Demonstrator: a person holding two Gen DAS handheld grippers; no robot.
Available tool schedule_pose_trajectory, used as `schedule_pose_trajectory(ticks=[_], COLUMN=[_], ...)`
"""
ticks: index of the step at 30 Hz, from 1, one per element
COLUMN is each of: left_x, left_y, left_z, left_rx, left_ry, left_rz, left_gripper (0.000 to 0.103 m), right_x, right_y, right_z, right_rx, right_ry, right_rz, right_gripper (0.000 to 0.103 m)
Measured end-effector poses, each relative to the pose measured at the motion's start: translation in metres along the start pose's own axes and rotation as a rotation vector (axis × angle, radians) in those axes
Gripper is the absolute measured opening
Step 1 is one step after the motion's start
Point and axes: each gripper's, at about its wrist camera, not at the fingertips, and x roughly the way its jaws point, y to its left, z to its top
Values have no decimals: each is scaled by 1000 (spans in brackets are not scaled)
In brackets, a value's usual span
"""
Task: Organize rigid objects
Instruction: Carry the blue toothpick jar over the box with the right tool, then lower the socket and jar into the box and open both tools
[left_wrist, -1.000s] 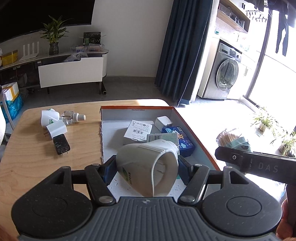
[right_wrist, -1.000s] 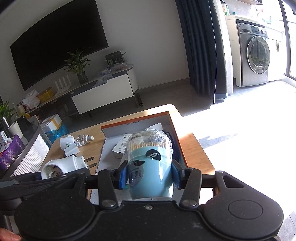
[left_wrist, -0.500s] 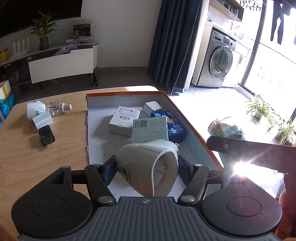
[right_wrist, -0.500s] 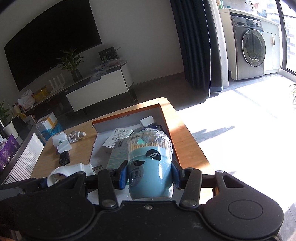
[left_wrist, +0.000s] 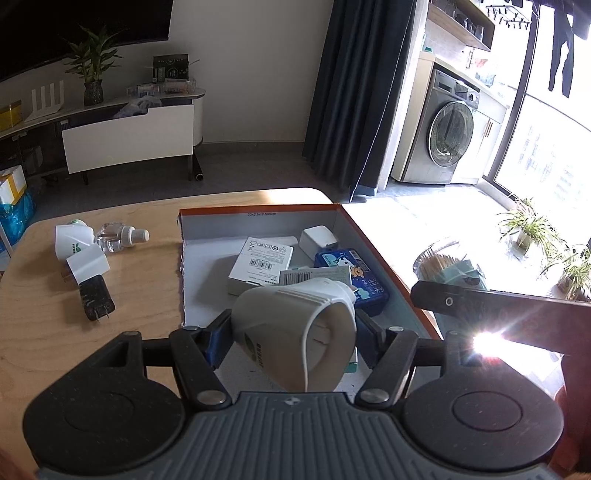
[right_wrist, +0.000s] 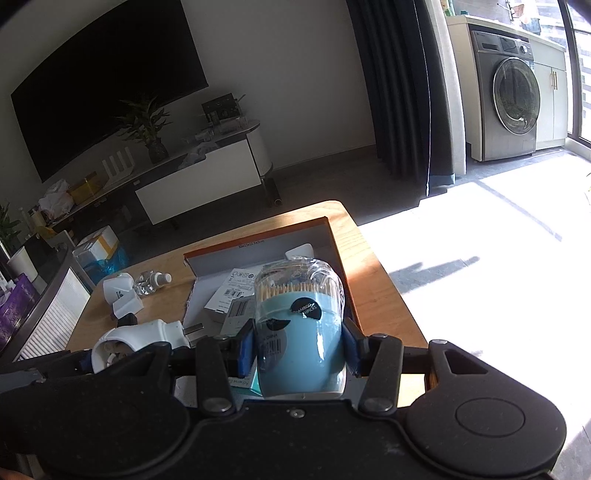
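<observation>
Left claw (left_wrist: 291, 332) pinches a white plug-in device (left_wrist: 295, 332); right claw (right_wrist: 299, 347) pinches a blue toothpick jar (right_wrist: 301, 332), box (right_wrist: 258, 243) at 12 o'clock on the desk (right_wrist: 380, 295).

We see both grippers matte black: left gripper (left_wrist: 291, 330) ribbed grey base, right gripper (right_wrist: 299, 349) blue pads, silver screws.

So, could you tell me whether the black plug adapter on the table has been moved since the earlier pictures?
No. The black plug adapter still lies below the white plug, left of the box.
</observation>
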Motion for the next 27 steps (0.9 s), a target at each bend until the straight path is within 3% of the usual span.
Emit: schedule_pose_trajectory(ticks=[27], left_x=[31], left_y=[13], left_z=[39], left_rx=[-26], left_ry=[-17], left_rz=[25], left_gripper=[68], right_x=[54], right_y=[11], right_z=[45], right_rx=[-51], right_ry=[16], right_rz=[16], right_gripper=[57])
